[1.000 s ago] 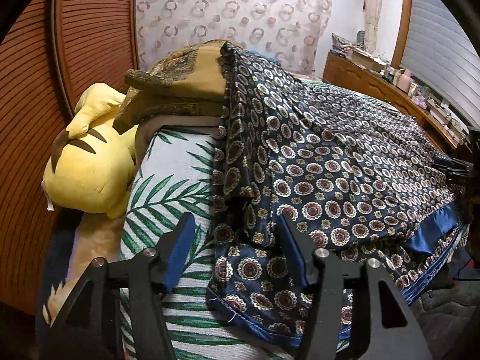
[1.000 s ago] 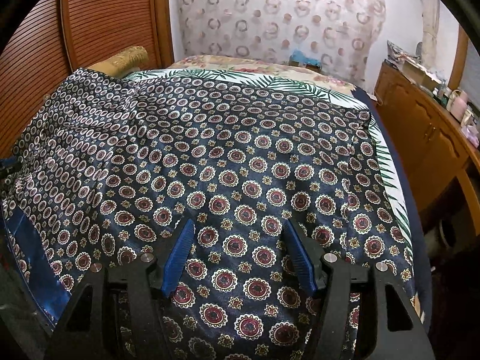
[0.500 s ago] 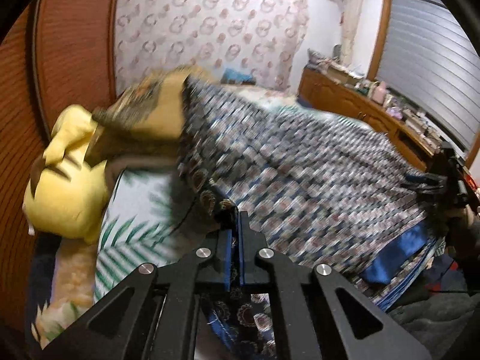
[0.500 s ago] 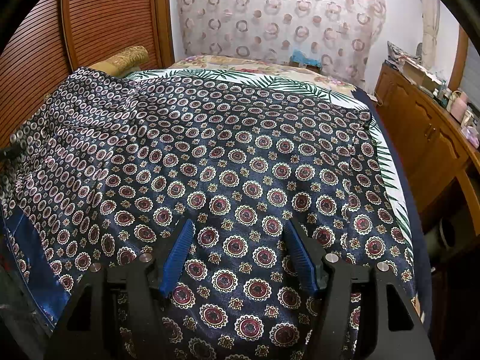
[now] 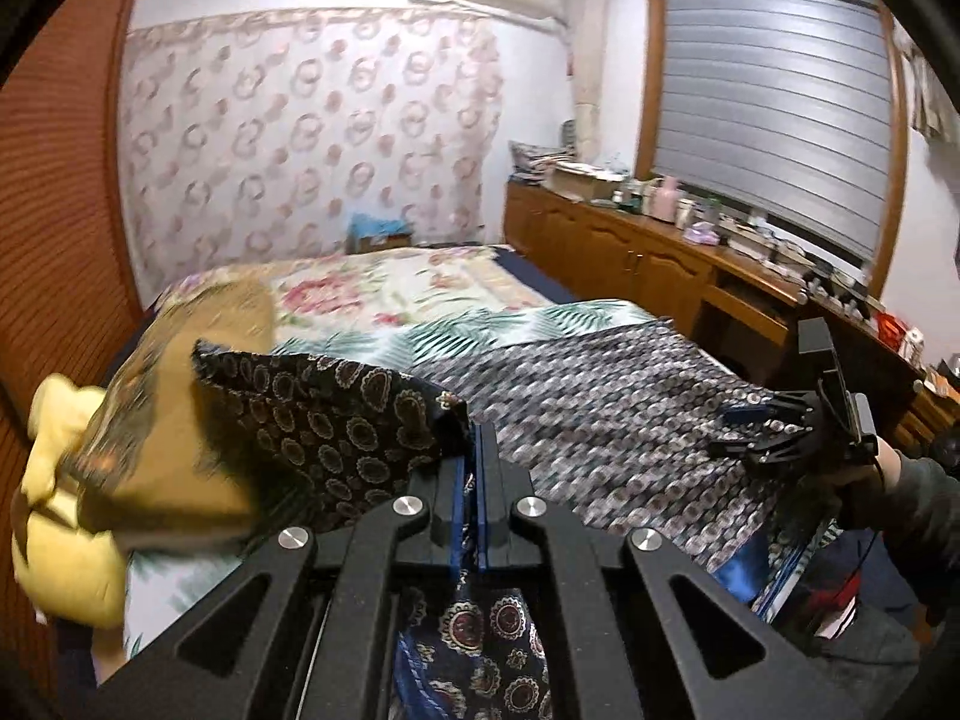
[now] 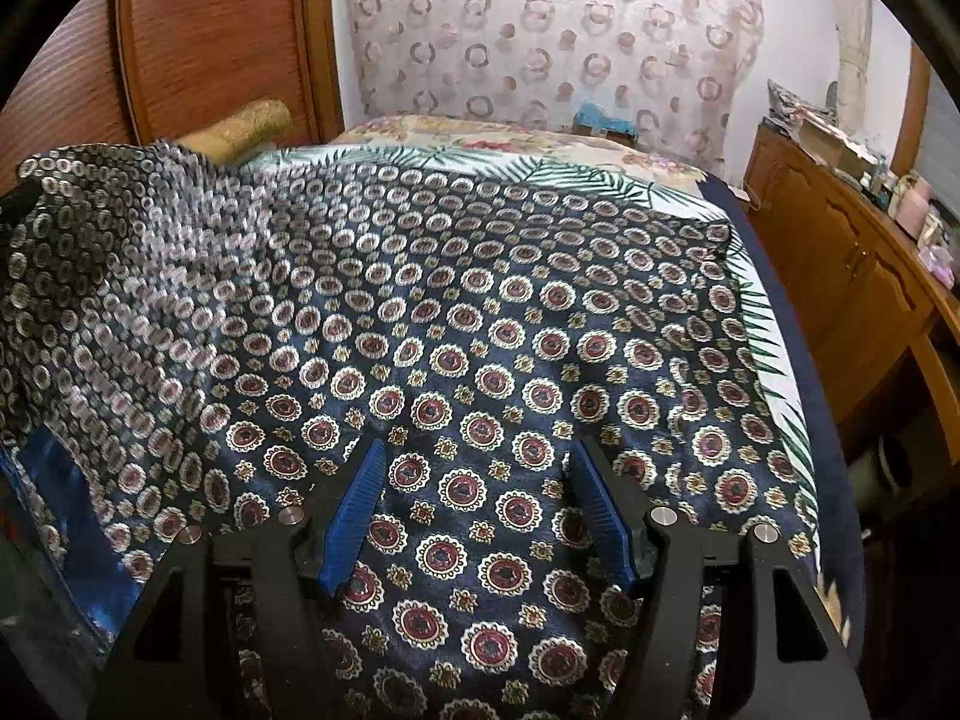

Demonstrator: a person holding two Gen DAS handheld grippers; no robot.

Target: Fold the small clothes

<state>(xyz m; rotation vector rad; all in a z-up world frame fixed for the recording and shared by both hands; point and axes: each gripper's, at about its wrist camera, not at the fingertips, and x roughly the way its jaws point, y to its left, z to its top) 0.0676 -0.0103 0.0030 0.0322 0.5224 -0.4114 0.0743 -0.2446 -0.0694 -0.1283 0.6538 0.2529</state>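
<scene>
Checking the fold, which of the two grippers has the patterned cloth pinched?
The left gripper, jaws shut on the patterned cloth. The right gripper stands open above it.

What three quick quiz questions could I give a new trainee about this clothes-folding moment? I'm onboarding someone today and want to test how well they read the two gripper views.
1. True or false: the left gripper is clamped on the patterned garment.
2. Which is the right gripper doing? A) gripping the hem B) standing open over the garment C) holding the yellow plush toy
3. Fill in: the garment is spread over a bedsheet printed with green ____.

Key: 1 true; 2 B; 3 leaves.
</scene>
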